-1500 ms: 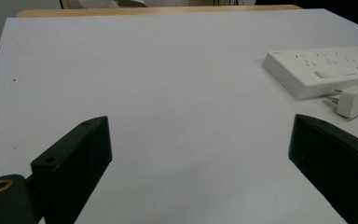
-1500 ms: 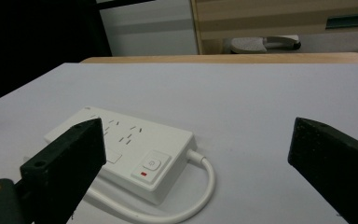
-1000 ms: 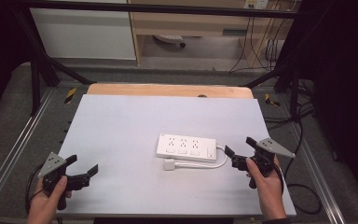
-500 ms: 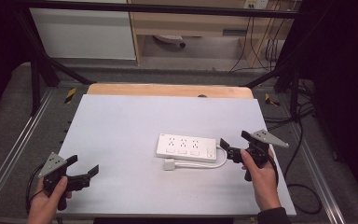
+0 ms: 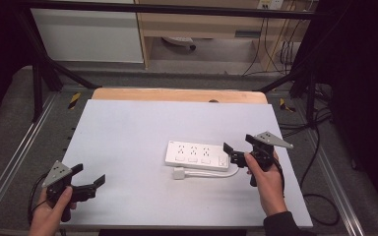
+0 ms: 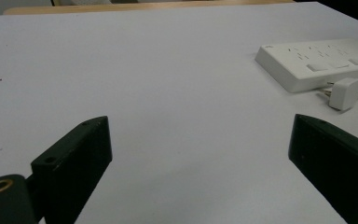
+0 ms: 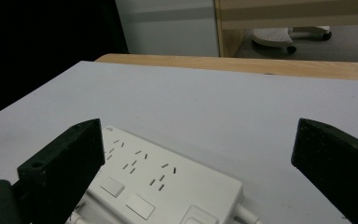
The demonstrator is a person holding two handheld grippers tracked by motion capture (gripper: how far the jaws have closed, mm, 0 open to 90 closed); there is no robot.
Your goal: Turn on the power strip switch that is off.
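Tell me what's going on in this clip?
A person holds a gripper in each hand over a white table. The right gripper, fingers open, sits at the end of a white power strip whose plug lies beside it. The left gripper waits open near the table's front-left corner, holding nothing.

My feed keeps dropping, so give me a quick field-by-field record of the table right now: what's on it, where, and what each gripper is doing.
surface: white table top, wooden edge at the far side
power strip: white power strip lying flat, right of centre
plug: white plug on its cable, lying on the table just in front of the strip, not plugged in
left gripper: left gripper open, holding nothing, near front left corner
right gripper: right gripper open, holding nothing, at the strip's right end
contact: cannot tell whether the right gripper touches the strip
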